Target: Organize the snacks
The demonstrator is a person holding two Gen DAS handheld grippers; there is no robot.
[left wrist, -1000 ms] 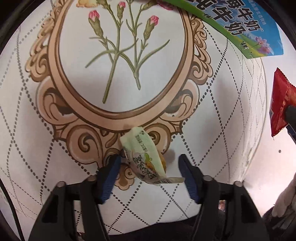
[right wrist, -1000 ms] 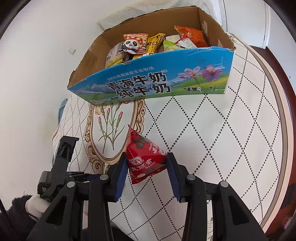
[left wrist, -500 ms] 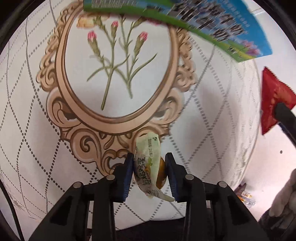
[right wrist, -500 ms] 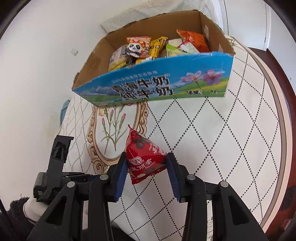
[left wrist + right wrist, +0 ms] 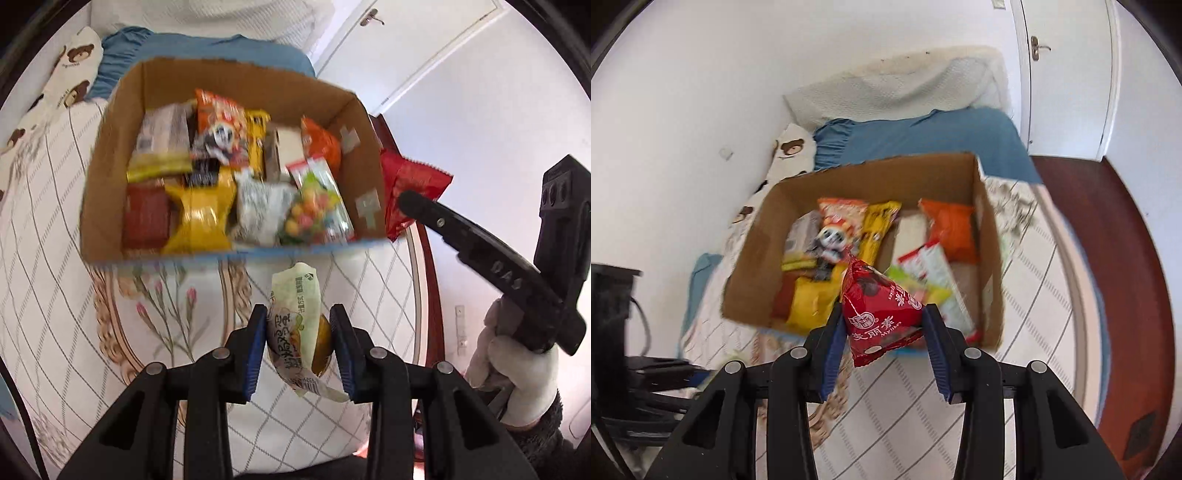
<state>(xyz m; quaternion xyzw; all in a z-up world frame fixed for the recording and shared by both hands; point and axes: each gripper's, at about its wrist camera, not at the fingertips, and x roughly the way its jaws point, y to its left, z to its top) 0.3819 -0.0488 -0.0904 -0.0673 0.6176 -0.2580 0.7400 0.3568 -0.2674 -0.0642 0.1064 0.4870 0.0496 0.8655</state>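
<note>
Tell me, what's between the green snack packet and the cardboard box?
Only bare flowered cloth, seen in the left wrist view, lies between the green packet and the cardboard box.

Pale green-and-white crinkly snack packet (image 5: pixel 295 332) hangs upright, pinched at its lower half, just short of the open brown cardboard box (image 5: pixel 354 184). Red pyramid-shaped foil packet (image 5: pixel 879 314), white lettering facing out, sits pinched over the box's near edge. Box crammed with yellow, orange, green packs.

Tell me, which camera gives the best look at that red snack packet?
The right wrist view: the red snack packet sits centred between the right claw's pads, its label readable. The left wrist view shows it only sideways, partly behind the cardboard box.
</note>
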